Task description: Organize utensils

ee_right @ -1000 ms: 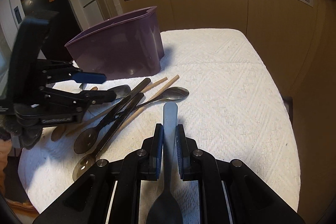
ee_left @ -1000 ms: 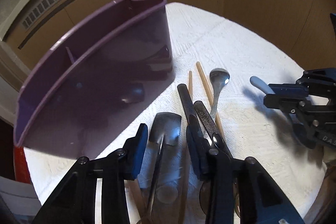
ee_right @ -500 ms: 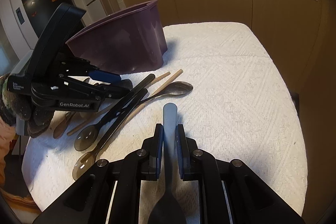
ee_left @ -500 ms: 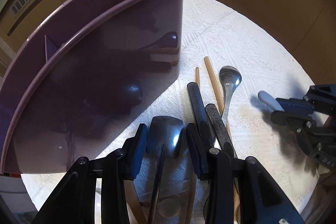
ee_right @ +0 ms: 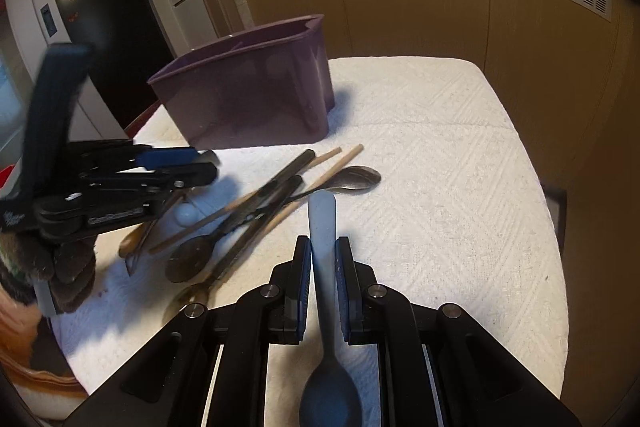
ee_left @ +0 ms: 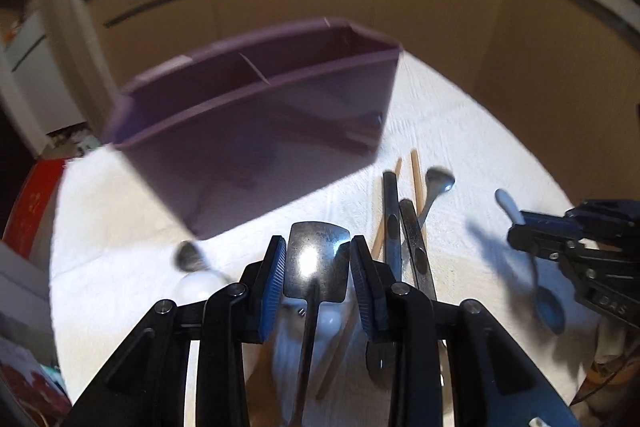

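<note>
Right wrist: blue spoon (ee_right: 323, 267) handle points forward.

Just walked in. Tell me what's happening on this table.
A person is sorting utensils with two handheld grippers. The left gripper is closed on a flat-ended metal utensil, near the purple divided plastic caddy. The right gripper clamps the handle of a grey-blue plastic spoon, bowl end toward the camera. A loose pile of dark-handled spoons and wooden chopsticks lies on the white towel.
</note>
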Available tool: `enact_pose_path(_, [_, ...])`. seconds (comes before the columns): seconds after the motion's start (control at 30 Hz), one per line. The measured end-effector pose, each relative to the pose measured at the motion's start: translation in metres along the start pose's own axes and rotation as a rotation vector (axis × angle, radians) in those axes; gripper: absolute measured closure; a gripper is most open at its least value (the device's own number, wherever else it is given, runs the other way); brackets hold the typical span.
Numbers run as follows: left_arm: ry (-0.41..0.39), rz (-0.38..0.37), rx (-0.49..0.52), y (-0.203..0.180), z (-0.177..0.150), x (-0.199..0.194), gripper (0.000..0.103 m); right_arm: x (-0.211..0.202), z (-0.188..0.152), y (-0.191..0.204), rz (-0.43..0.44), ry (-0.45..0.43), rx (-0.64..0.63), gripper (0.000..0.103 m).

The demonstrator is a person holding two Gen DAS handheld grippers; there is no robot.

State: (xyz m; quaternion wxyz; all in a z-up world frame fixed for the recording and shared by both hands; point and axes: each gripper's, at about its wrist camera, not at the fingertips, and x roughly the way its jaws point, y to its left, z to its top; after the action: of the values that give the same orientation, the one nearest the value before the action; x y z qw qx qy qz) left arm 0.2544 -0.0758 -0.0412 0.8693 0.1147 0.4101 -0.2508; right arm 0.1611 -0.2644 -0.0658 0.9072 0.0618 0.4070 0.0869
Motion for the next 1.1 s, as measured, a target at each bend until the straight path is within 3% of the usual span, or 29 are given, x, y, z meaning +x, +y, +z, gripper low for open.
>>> enact_pose_path(0.17, [-0.175, 0.007, -0.121, 0.018, -0.013, -0.061, 0.074, -0.010, 0.009, 0.017, 0.044, -0.017, -0.023, 0.090])
enact_pose_path(0.3, [-0.266, 0.015, -0.172, 0.016, -0.036, -0.098, 0.075, -0.018, 0.016, 0.035, 0.047, -0.041, -0.061, 0.090])
enact_pose_path(0.33, [-0.289, 0.023, -0.174, 0.017, -0.037, -0.104, 0.085, -0.020, 0.018, 0.039, 0.047, -0.050, -0.071, 0.090])
enact_pose_path(0.37, [-0.308, 0.031, -0.176, 0.022, -0.038, -0.114, 0.103, -0.024, 0.019, 0.044, 0.047, -0.060, -0.082, 0.090])
enact_pose_path(0.63, [-0.396, 0.088, -0.194, 0.034, -0.038, -0.151, 0.101, -0.052, 0.032, 0.070, 0.029, -0.148, -0.164, 0.090])
enact_pose_path(0.7, [-0.368, 0.108, -0.190, 0.041, -0.038, -0.148, 0.090, -0.052, 0.030, 0.071, 0.019, -0.146, -0.168, 0.090])
enact_pose_path(0.77, [-0.317, 0.096, -0.177, 0.045, -0.039, -0.137, 0.043, -0.053, 0.026, 0.070, 0.008, -0.139, -0.169, 0.090])
enact_pose_path(0.8, [-0.294, 0.071, -0.154, 0.044, -0.040, -0.131, 0.038, -0.053, 0.024, 0.068, 0.002, -0.141, -0.165, 0.091])
enact_pose_path(0.97, [-0.157, -0.062, 0.131, 0.003, -0.037, -0.085, 0.035, -0.046, 0.021, 0.053, -0.004, -0.123, -0.132, 0.091])
enact_pose_path(1.03, [-0.129, -0.076, 0.264, -0.017, -0.030, -0.065, 0.034, -0.041, 0.022, 0.043, 0.002, -0.105, -0.104, 0.091])
enact_pose_path(1.1, [-0.078, -0.087, 0.333, -0.030, -0.019, -0.041, 0.034, -0.036, 0.022, 0.034, 0.009, -0.092, -0.077, 0.091])
